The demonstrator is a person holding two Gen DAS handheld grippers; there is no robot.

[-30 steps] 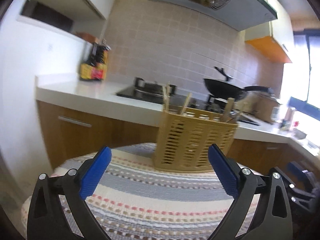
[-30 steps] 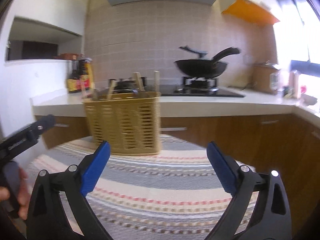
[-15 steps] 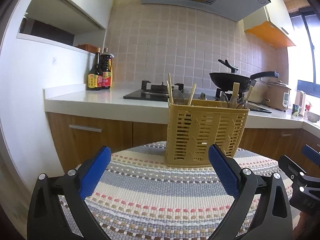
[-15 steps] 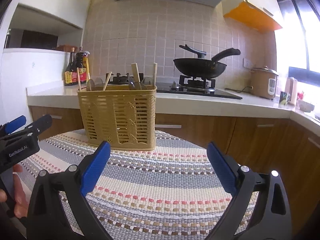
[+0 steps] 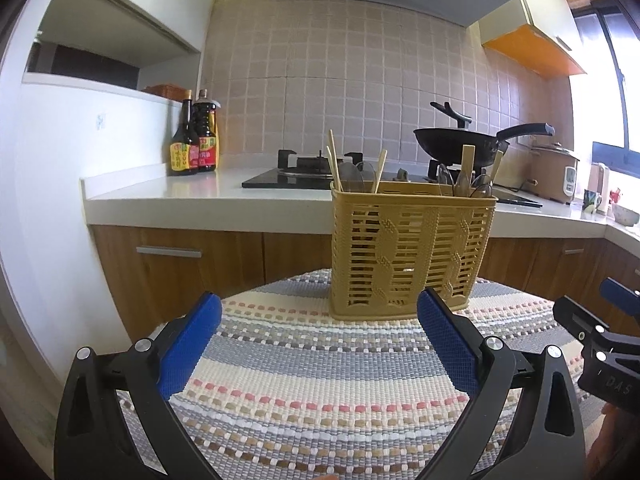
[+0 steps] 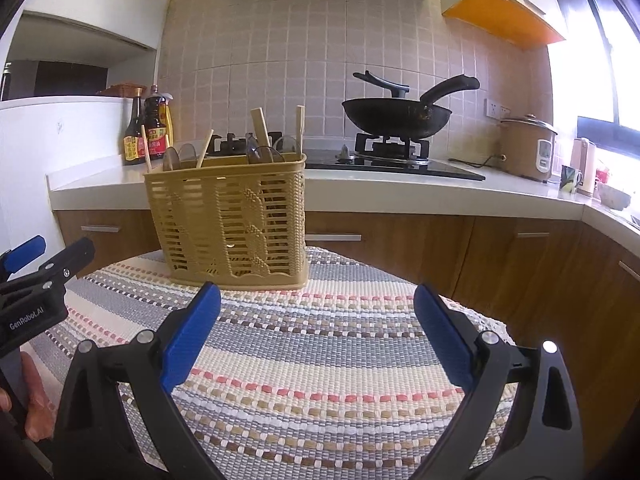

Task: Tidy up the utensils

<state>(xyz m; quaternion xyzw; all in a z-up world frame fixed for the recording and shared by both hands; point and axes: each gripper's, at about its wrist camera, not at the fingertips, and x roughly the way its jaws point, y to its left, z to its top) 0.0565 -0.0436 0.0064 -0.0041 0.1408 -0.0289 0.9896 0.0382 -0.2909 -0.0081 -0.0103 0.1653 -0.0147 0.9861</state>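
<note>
A tan slotted utensil basket (image 5: 410, 252) (image 6: 232, 220) stands upright at the far side of a striped woven mat (image 5: 320, 384) (image 6: 320, 360). Chopsticks (image 5: 335, 166) (image 6: 204, 148), wooden handles (image 5: 466, 164) (image 6: 260, 126) and clear spoons (image 6: 176, 158) stick up out of it. My left gripper (image 5: 320, 344) hangs open over the mat, short of the basket, with nothing between its fingers. My right gripper (image 6: 318, 340) is open and empty too, over the mat to the right of the basket. Each gripper shows at the edge of the other's view.
Behind the mat runs a white counter (image 5: 168, 192) over wooden cabinets (image 6: 440, 248), with sauce bottles (image 5: 194, 140), a gas hob (image 6: 384, 160), a black wok (image 6: 396, 114) and a rice cooker (image 6: 526, 148). A hand (image 6: 34, 396) holds the left gripper.
Both views have levelled and steadied. The basket now looks a little farther from each gripper. Both grippers stay open and empty.
</note>
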